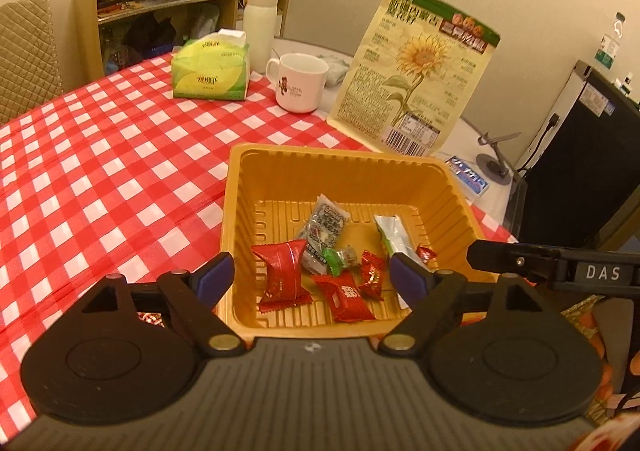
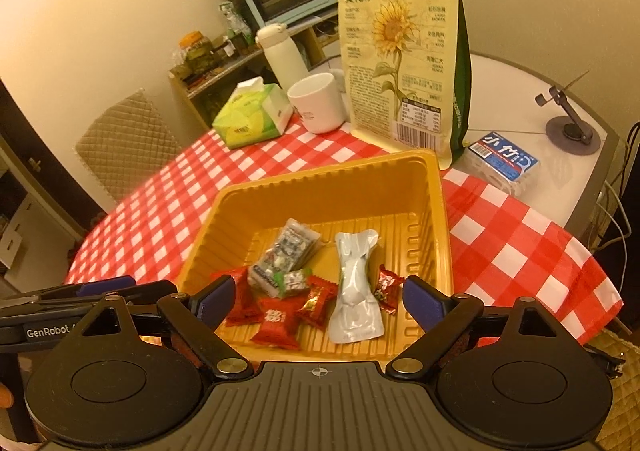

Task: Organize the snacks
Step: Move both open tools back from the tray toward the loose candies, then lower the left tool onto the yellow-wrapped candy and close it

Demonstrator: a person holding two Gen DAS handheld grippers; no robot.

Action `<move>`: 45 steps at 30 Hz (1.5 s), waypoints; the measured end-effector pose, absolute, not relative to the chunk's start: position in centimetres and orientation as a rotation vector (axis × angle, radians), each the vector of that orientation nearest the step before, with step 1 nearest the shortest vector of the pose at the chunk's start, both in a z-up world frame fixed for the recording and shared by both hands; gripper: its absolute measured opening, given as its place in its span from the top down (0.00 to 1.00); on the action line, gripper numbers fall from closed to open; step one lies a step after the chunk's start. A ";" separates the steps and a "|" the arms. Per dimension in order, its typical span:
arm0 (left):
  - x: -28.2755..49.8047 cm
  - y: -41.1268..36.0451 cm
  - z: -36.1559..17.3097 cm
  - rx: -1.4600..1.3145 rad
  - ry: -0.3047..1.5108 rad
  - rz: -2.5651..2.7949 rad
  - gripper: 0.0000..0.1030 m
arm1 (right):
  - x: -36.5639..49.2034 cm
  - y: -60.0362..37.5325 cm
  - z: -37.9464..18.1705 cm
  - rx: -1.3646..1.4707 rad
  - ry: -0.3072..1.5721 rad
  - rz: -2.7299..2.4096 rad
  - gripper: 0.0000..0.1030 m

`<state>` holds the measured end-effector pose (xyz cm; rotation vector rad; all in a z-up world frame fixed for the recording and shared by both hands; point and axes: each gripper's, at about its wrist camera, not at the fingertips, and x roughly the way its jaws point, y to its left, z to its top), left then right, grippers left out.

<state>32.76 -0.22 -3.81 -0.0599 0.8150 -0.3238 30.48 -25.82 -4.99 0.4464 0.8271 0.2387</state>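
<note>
Red-and-white checked cloth [image 1: 100, 171] covered the table beneath the shallow orange plastic tray [image 2: 320, 179], which held small foil-wrapped snacks [image 2: 280, 321]: light, crinkly, probably slippery, best pinched mid-body. Left gripper [image 1: 312, 275] and right gripper [image 2: 316, 297] both gaped, empty.

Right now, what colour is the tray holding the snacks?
Orange-yellow tray, clearest in the right wrist view.

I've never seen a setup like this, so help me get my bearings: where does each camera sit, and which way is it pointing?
Left wrist: rides on the left tongs, looking forward and down into the yellow tray; the right tongs' finger pokes in.
Right wrist: rides on the right tongs, facing the same tray; the left tongs shows at left.
Shared: tray, snacks, sunflower seed bag.
</note>
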 end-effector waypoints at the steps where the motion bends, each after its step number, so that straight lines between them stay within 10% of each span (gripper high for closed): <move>1: 32.3 -0.1 -3.6 -0.064 0.810 -0.323 0.19 | 30.2 -25.8 -4.8 0.446 0.823 0.246 0.12; 45: 17.7 12.4 -4.9 -0.208 0.860 -0.037 0.18 | 22.6 -13.6 -6.2 0.220 0.952 0.567 0.12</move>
